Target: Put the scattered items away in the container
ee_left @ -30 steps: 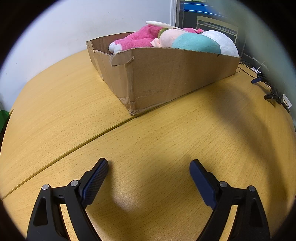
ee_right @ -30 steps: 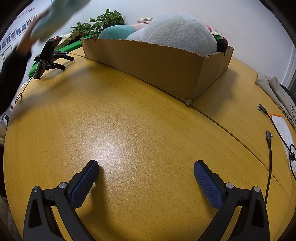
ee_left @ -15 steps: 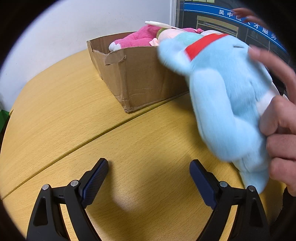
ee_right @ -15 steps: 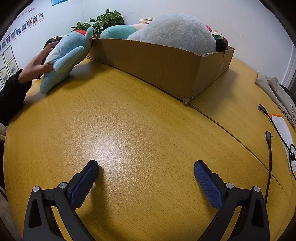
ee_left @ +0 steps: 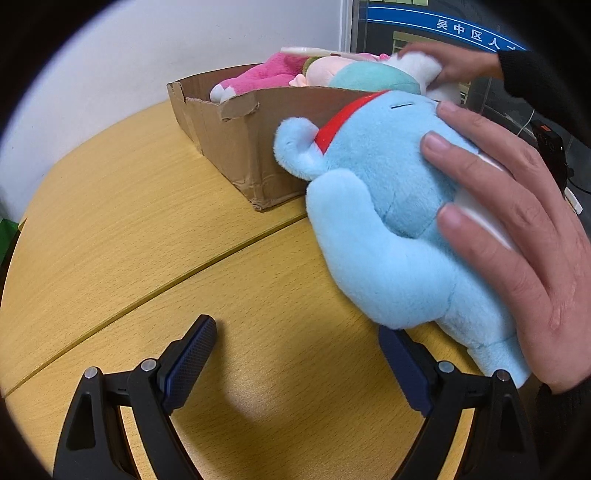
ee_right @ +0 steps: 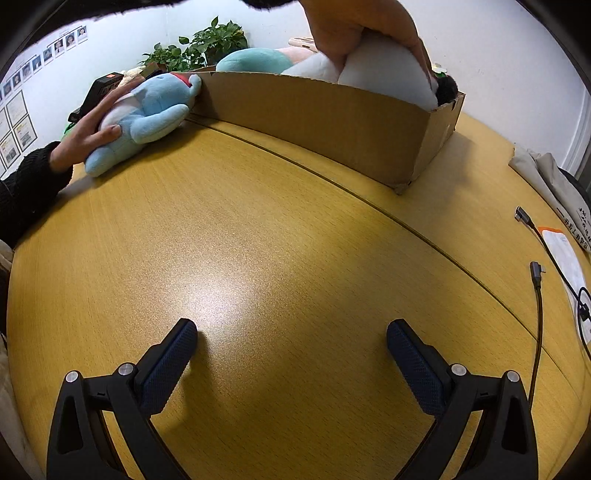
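With both the left gripper and right gripper spread and empty, the light-blue plush toy lies at right (under a bare hand) outside the half-filled brown cardboard box, unpacked.

Wooden table, open right gripper at bottom, cardboard box of plush toys at top, hand pressing blue plush upper left, another hand gripping white plush at top, cables at right.
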`<action>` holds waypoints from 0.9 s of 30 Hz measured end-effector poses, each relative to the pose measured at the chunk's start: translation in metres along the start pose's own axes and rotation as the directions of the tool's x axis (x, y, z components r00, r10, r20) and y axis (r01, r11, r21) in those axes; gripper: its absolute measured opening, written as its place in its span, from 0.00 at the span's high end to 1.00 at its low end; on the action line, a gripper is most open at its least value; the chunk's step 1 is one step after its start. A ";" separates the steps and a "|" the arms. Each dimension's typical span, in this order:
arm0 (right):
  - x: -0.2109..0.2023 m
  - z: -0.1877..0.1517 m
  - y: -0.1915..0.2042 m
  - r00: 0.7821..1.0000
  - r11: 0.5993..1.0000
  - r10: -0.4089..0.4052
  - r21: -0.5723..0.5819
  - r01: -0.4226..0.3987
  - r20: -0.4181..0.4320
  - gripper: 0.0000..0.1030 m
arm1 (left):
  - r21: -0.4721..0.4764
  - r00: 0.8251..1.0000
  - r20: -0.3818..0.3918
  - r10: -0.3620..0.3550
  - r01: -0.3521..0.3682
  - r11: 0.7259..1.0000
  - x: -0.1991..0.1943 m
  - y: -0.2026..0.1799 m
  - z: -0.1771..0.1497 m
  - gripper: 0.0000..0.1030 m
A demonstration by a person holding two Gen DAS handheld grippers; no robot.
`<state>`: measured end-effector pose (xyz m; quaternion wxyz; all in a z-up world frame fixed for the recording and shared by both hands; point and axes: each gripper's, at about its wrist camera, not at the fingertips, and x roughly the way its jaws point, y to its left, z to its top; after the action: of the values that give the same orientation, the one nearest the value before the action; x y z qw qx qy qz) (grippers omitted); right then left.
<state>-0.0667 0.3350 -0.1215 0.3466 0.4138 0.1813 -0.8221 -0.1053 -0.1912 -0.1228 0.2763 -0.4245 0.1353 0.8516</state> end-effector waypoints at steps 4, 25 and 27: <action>0.000 0.000 0.000 1.000 1.000 0.000 0.000 0.000 0.000 0.00 | 0.000 1.000 0.000 0.000 0.000 1.000 0.000 0.000 0.000 0.13; 0.000 0.000 0.000 1.000 1.000 0.000 0.000 0.000 0.000 0.00 | -0.001 1.000 0.001 0.001 -0.001 1.000 0.002 -0.004 0.001 0.13; 0.000 0.000 0.000 1.000 1.000 0.000 0.000 0.000 0.000 0.00 | -0.001 1.000 0.001 0.001 -0.001 1.000 0.002 -0.004 0.000 0.13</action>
<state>-0.0664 0.3346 -0.1220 0.3464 0.4138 0.1813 -0.8221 -0.1042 -0.1873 -0.1239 0.2759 -0.4242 0.1350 0.8519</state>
